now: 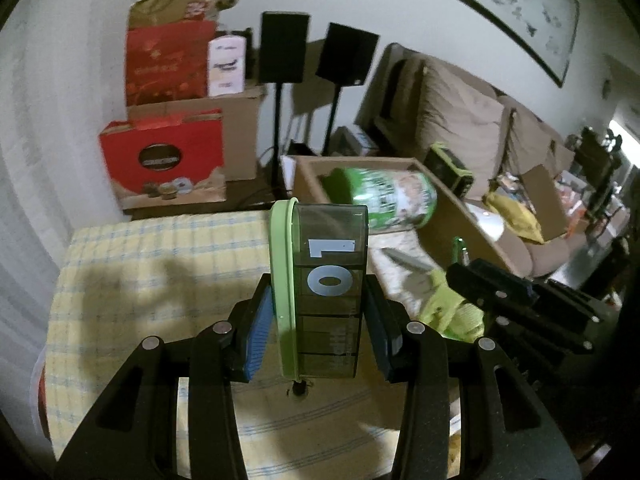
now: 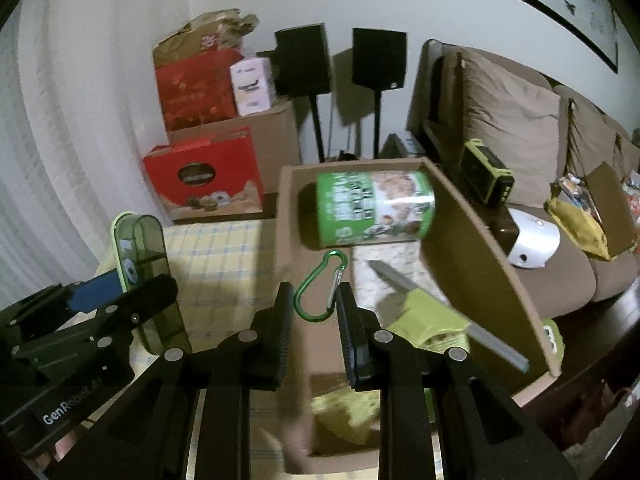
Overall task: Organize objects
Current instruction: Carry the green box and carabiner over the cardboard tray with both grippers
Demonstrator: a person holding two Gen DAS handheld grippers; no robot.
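My left gripper (image 1: 318, 316) is shut on a smoked-clear container with a green rim and white digits (image 1: 326, 292), held above the yellow checked tablecloth (image 1: 160, 280). It also shows in the right wrist view (image 2: 144, 276). My right gripper (image 2: 314, 316) holds a green carabiner (image 2: 320, 288) between its pads over an open cardboard box (image 2: 480, 264). In the box lie a green can (image 2: 372, 208) on its side, a knife with a yellow-green handle (image 2: 404, 284) and yellow-green cloth (image 2: 348, 412).
Red gift boxes (image 1: 164, 160) and brown cartons stack at the back left by two black speakers on stands (image 1: 284, 52). A beige sofa (image 2: 520, 128) with cushions, a green-black device (image 2: 486, 178) and a white object (image 2: 532, 240) lies right.
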